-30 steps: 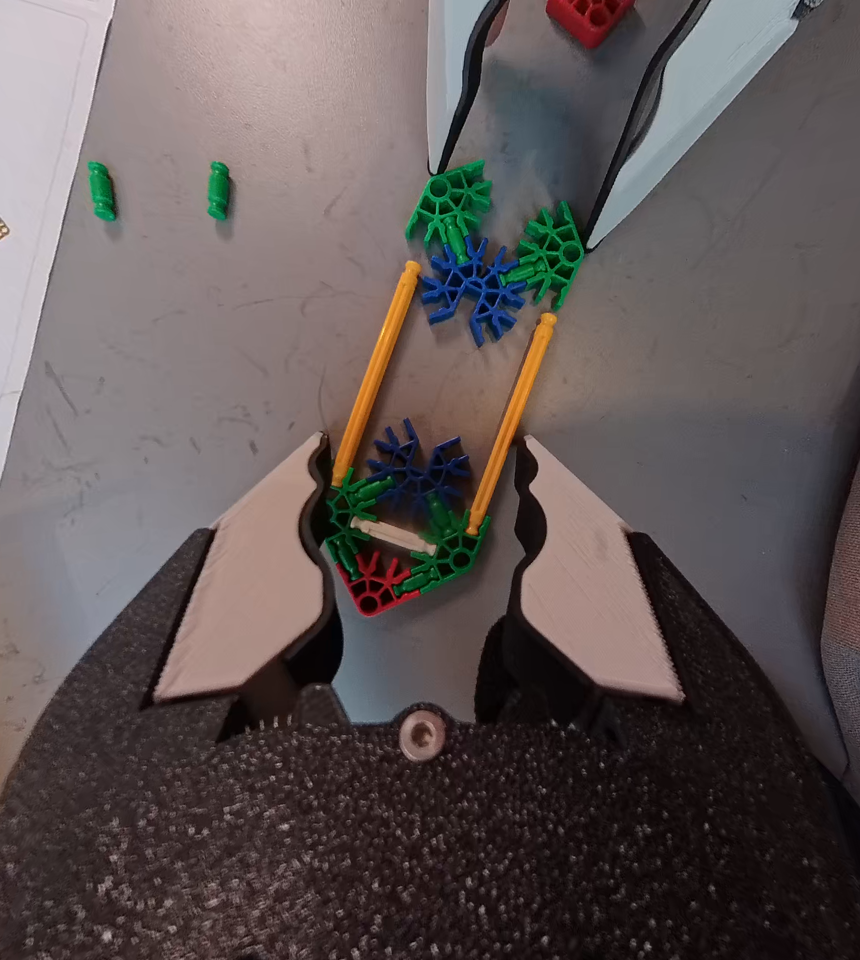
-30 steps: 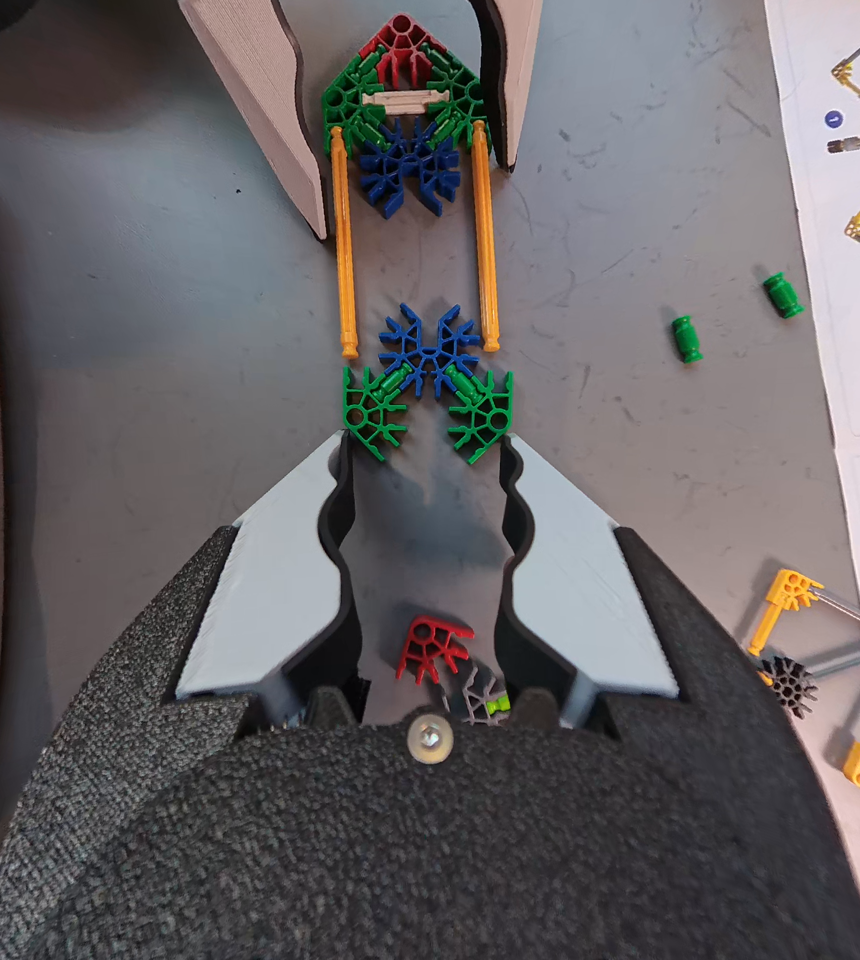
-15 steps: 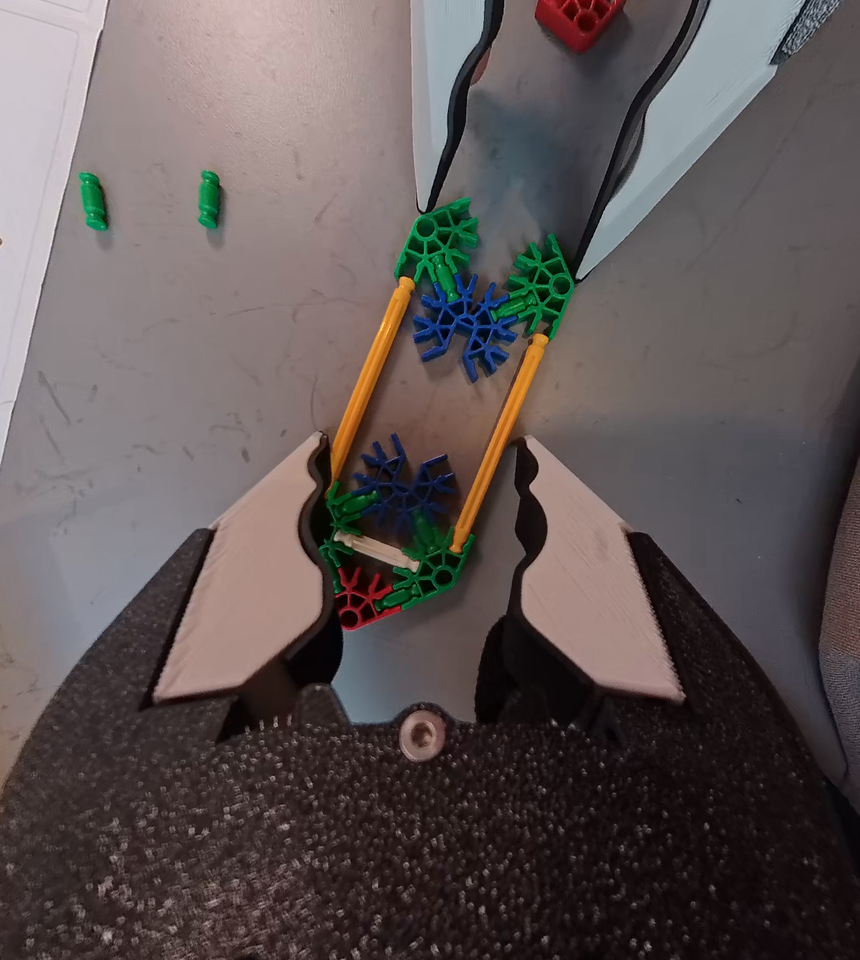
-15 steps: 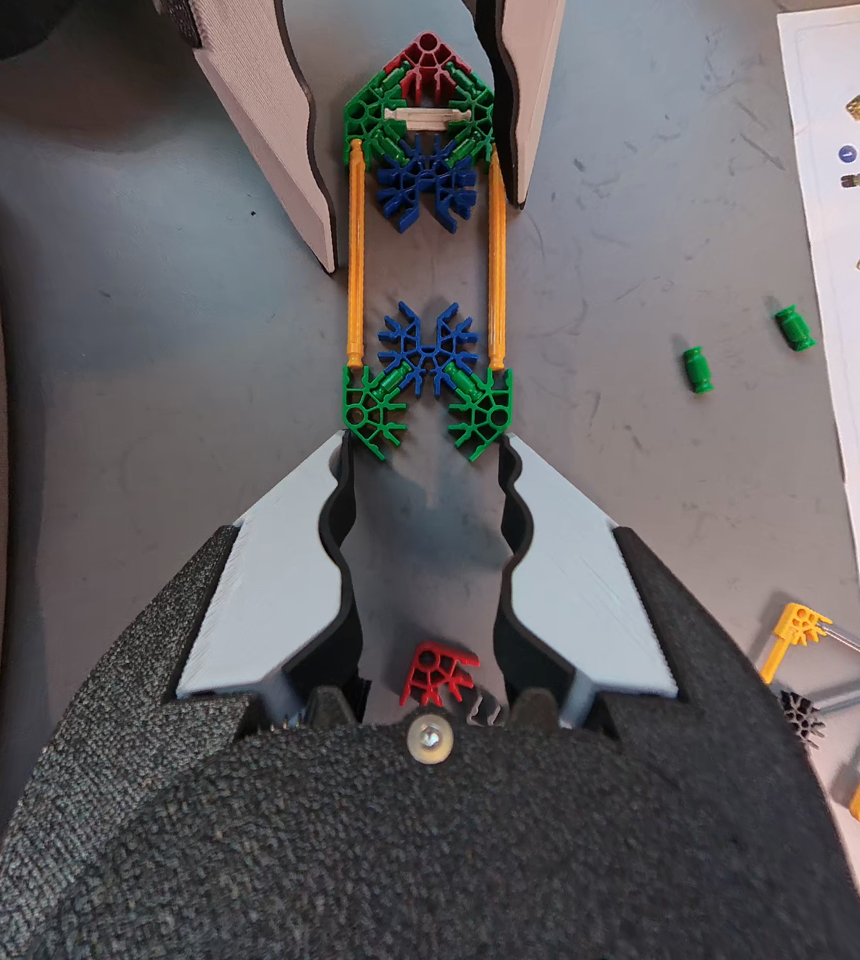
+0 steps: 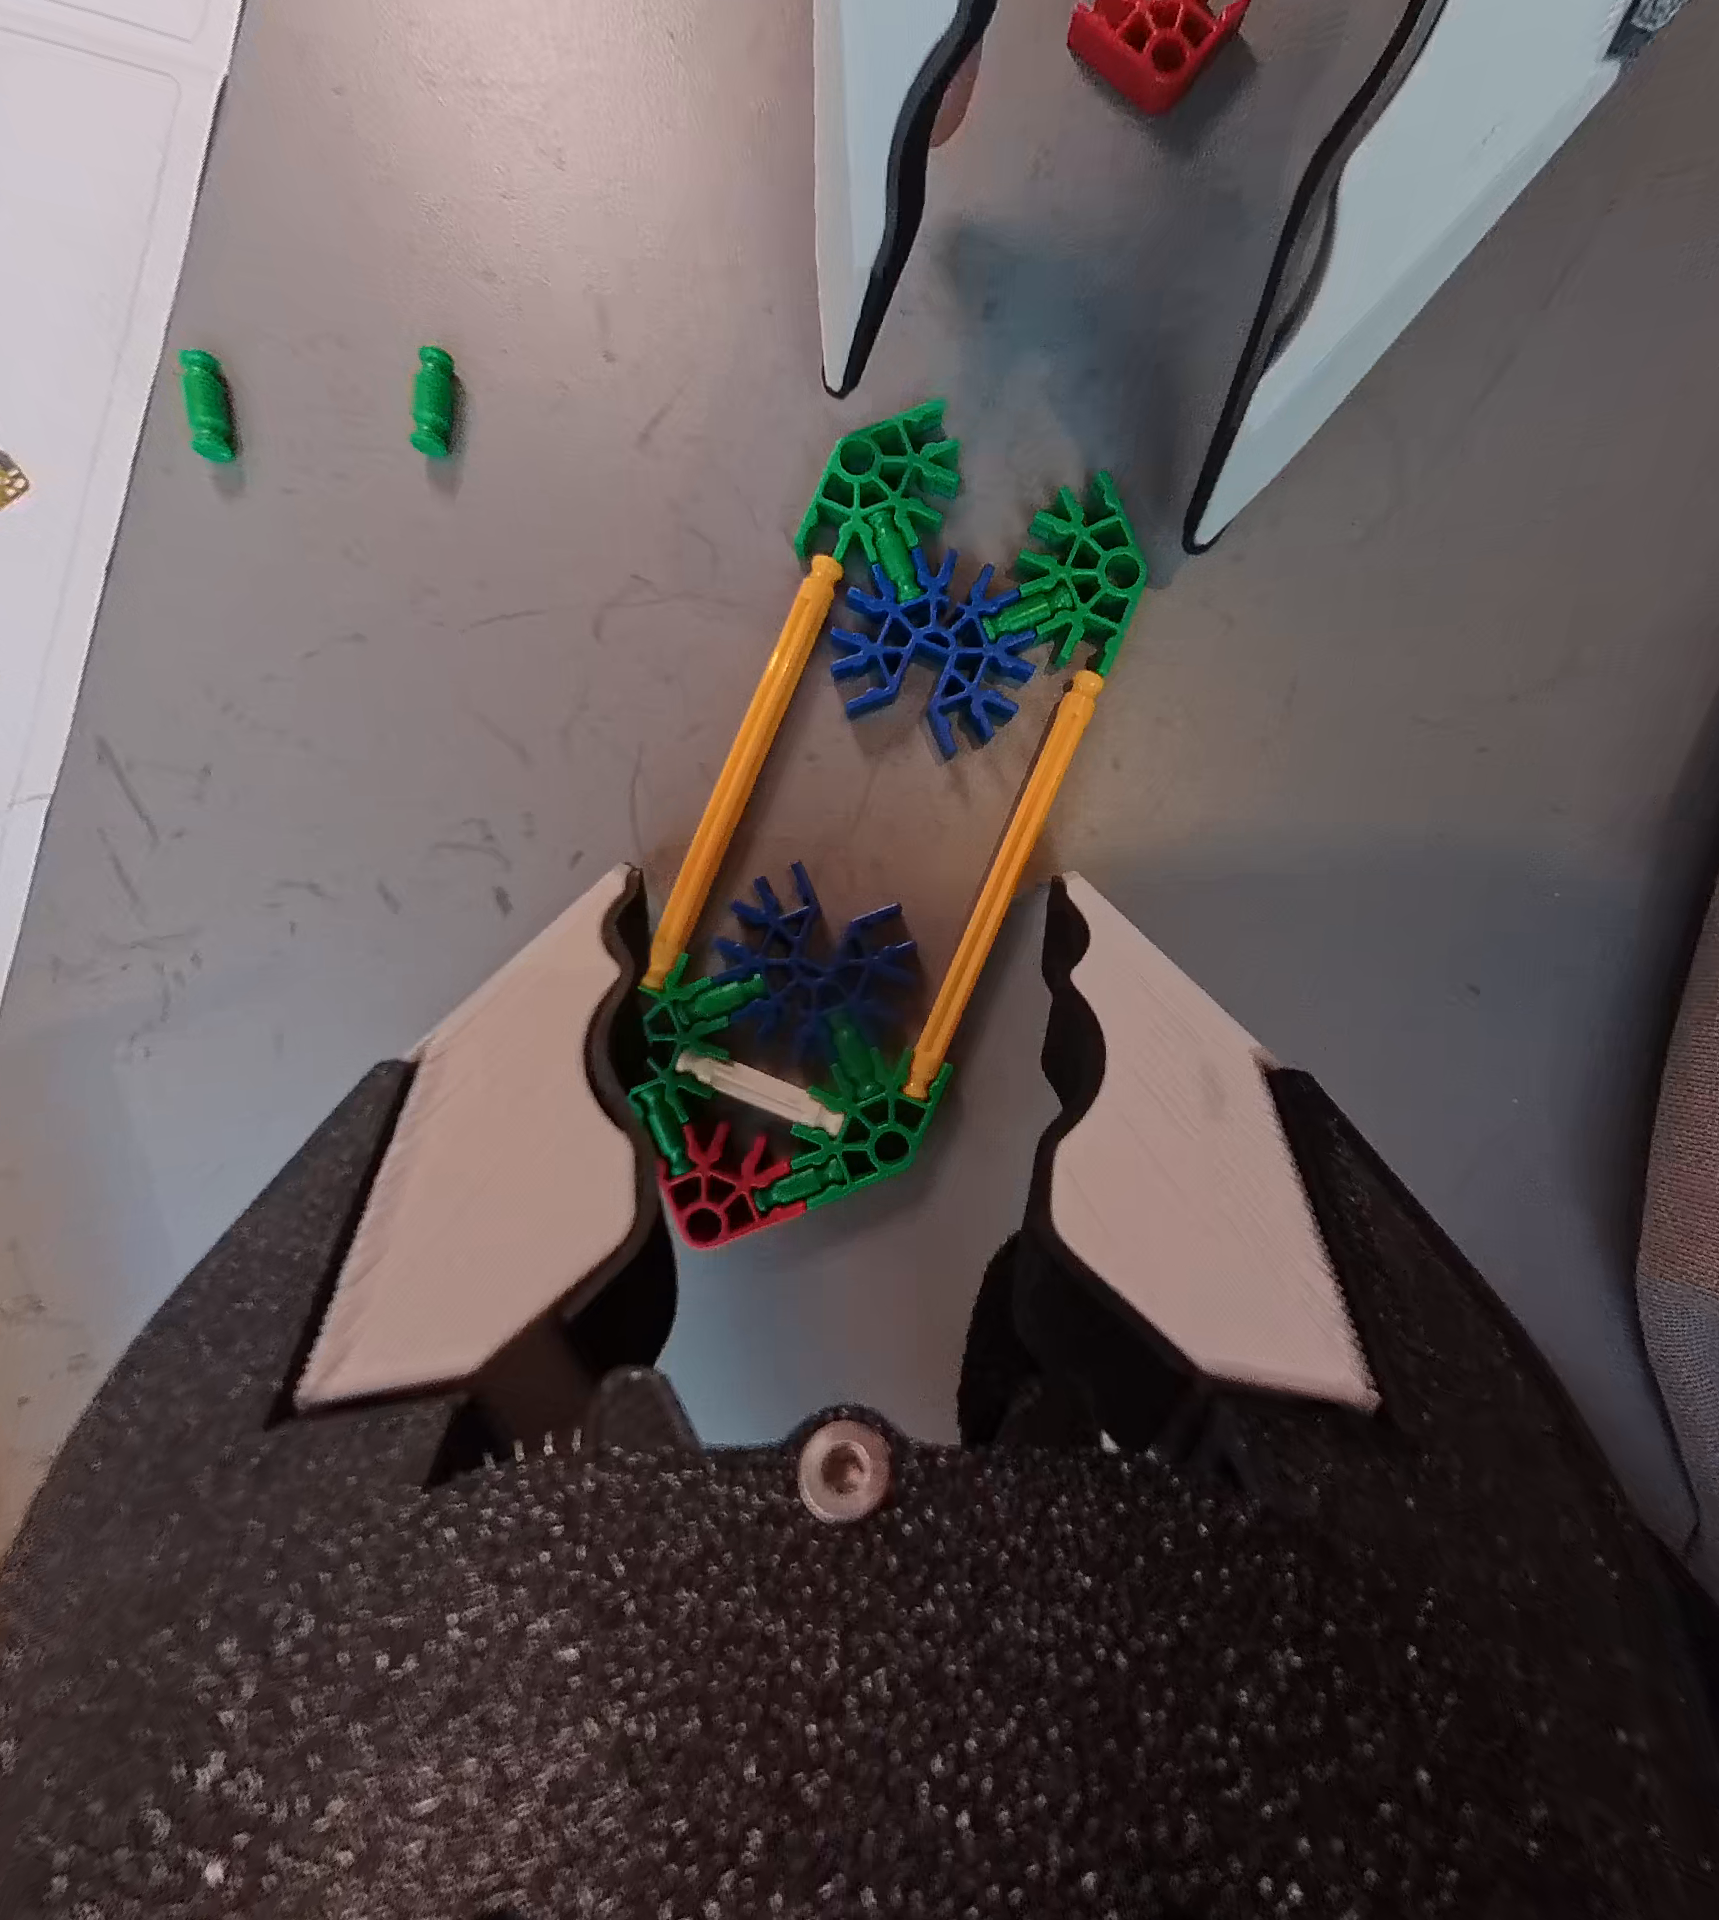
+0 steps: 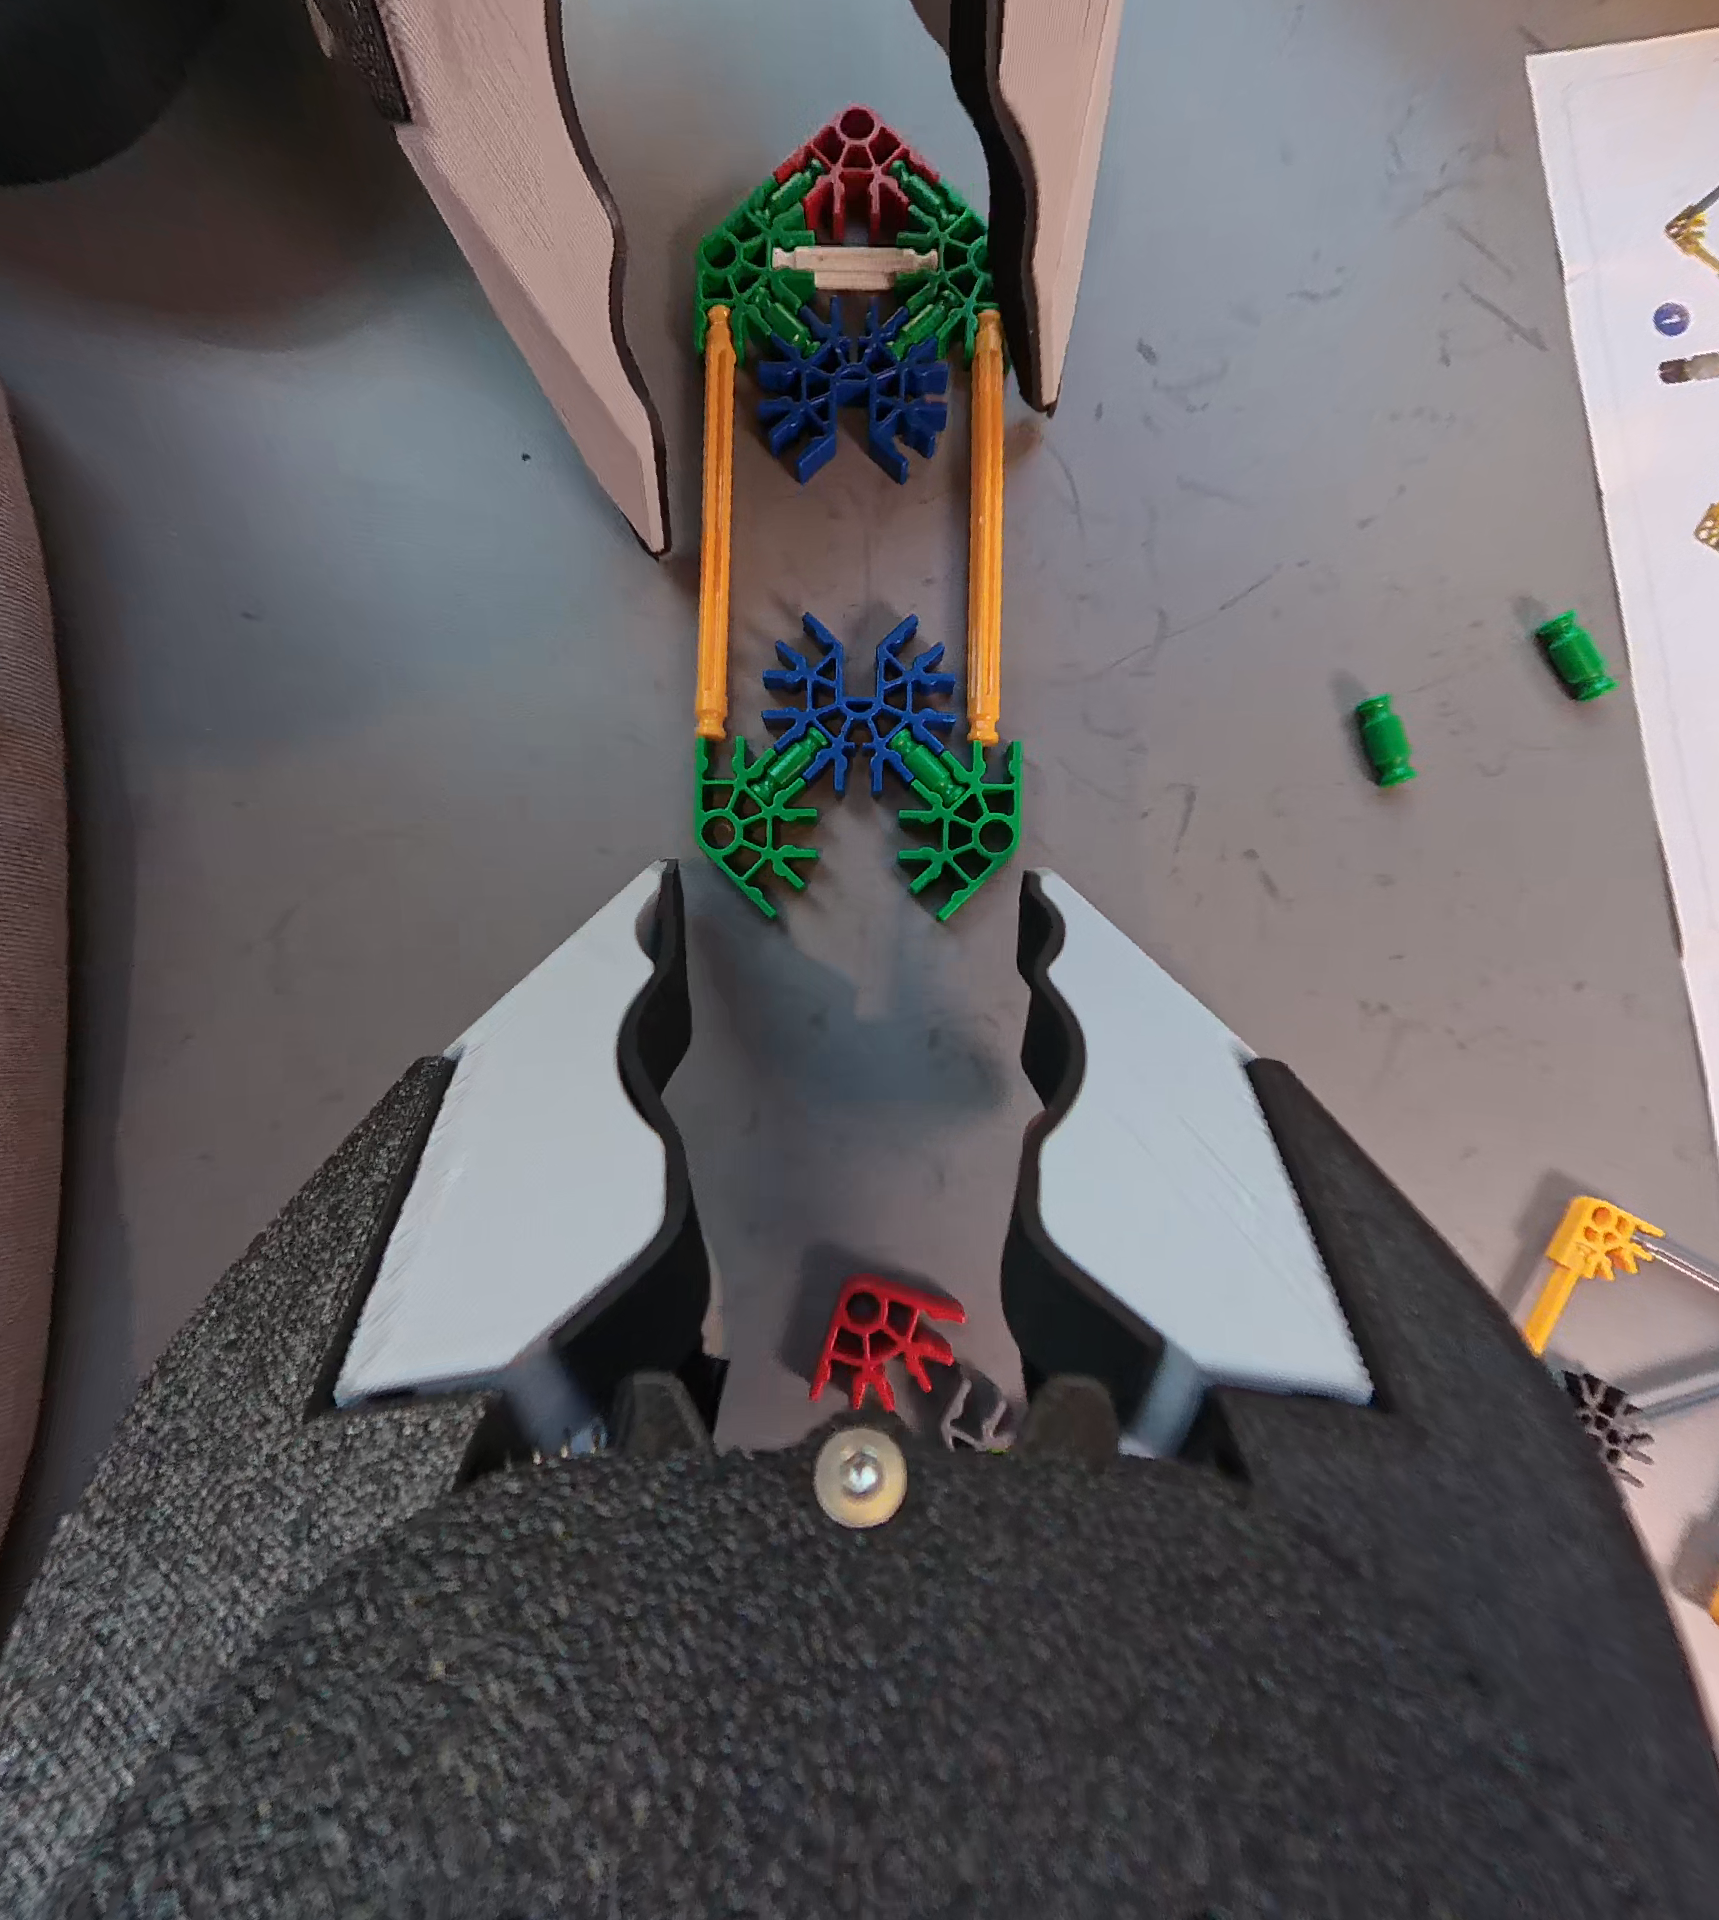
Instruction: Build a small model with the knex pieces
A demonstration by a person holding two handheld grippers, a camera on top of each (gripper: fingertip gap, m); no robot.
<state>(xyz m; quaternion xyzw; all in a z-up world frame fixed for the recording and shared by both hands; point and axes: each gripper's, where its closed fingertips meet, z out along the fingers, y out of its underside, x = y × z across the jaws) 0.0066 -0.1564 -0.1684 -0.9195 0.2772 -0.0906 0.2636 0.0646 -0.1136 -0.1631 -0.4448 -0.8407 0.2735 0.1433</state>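
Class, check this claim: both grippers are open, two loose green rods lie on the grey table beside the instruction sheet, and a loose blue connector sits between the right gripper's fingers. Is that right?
One detail is wrong. The loose connector between the right gripper's fingers is red, not blue, as the right wrist view shows. The rest stands: the left gripper is open too, and two loose green rods lie on the grey table beside the instruction sheet.

A flat toy frame (image 5: 876,831) of plastic rods and connectors lies on the grey surface (image 5: 419,727). Two parallel orange rods (image 6: 716,520) join two ends, each a blue snowflake piece (image 6: 860,707) flanked by green connectors (image 6: 751,831); one end adds a red connector (image 5: 715,1195) and a white rod (image 5: 761,1091).
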